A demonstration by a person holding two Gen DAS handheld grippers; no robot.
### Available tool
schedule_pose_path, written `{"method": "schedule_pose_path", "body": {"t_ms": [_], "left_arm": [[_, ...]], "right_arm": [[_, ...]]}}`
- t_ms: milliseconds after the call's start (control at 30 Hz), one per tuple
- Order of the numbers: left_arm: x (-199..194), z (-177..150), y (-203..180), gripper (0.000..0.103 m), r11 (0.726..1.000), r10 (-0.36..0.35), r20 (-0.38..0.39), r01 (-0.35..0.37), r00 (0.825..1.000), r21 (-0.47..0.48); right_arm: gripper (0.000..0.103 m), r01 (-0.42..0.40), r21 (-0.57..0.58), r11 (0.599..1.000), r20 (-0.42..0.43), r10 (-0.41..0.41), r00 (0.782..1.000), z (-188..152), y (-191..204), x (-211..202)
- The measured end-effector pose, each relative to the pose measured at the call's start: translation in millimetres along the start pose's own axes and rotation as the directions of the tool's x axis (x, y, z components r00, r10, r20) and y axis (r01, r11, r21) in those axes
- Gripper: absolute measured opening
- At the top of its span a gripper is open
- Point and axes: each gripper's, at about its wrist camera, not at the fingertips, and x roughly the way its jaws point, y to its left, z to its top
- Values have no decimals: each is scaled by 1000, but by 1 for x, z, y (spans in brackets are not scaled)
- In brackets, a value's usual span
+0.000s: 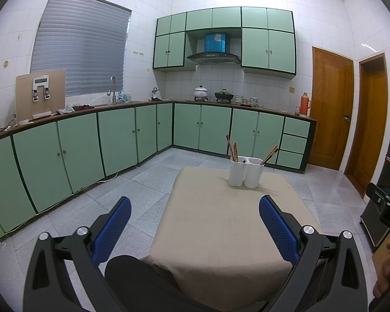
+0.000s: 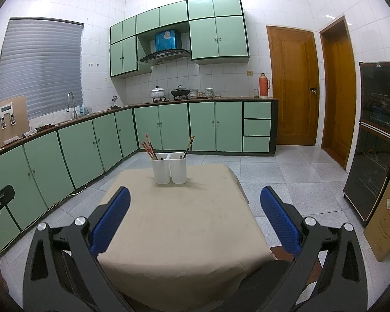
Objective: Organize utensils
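Hovering spread apart: left gripper, right gripper, "DAS" lettering; chopsticks in holder.

matt beige tablecloth, glossy white holder

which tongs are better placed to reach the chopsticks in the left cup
Left, marginally. Both the left tongs and right tongs hang open and empty, well back from the white twin-cup plastic holder. The reddish-brown wooden chopsticks stand in its left cup, on the left tongs' side.
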Motion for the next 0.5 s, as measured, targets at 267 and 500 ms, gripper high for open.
{"method": "schedule_pose_path", "body": {"t_ms": [267, 500], "left_arm": [[0, 0, 0, 97, 1000, -1, 0, 1, 1000, 1], [0, 0, 0, 97, 1000, -1, 0, 1, 1000, 0]], "right_arm": [[97, -1, -1, 1000, 2, 1, 1000, 1, 2, 0], [97, -1, 0, 1000, 3, 1, 1000, 1, 3, -1]]}}
